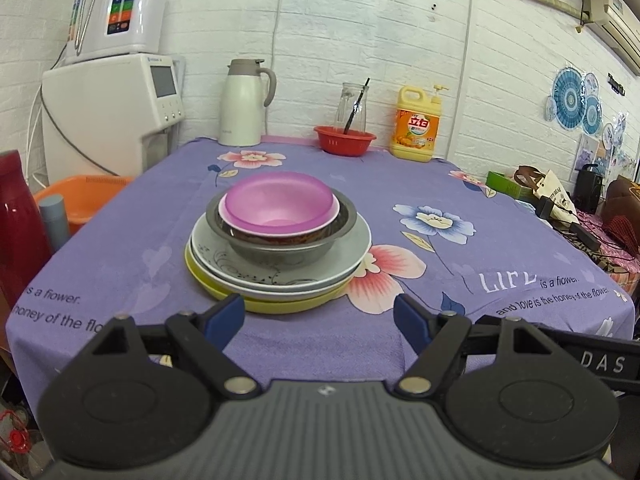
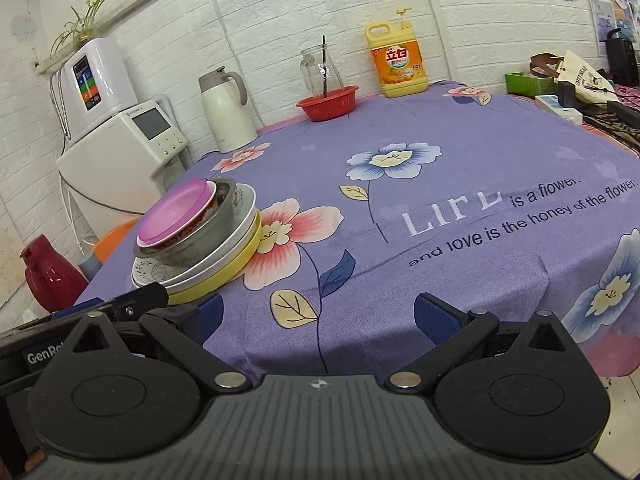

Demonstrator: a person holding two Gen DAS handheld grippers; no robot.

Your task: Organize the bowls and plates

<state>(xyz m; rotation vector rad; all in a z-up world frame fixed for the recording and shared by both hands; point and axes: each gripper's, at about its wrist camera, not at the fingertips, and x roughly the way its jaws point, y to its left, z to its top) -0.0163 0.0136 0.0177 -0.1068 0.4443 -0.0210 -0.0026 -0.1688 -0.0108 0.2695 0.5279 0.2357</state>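
A stack stands on the purple flowered tablecloth (image 1: 440, 280): a yellow plate (image 1: 280, 305) at the bottom, a white patterned plate (image 1: 344, 258) on it, then a steel bowl (image 1: 280, 250), a patterned bowl, and a pink bowl (image 1: 278, 204) on top. The stack also shows at the left in the right wrist view (image 2: 192, 240). My left gripper (image 1: 320, 320) is open and empty, just short of the stack's near edge. My right gripper (image 2: 318, 316) is open and empty, to the right of the stack above the cloth (image 2: 440, 240).
At the table's back stand a white thermos jug (image 1: 242, 104), a red basket (image 1: 344, 140) holding a glass jar, and a yellow detergent bottle (image 1: 416, 124). White appliances (image 1: 108, 120), an orange basin (image 1: 84, 196) and a red flask (image 1: 16, 220) are to the left.
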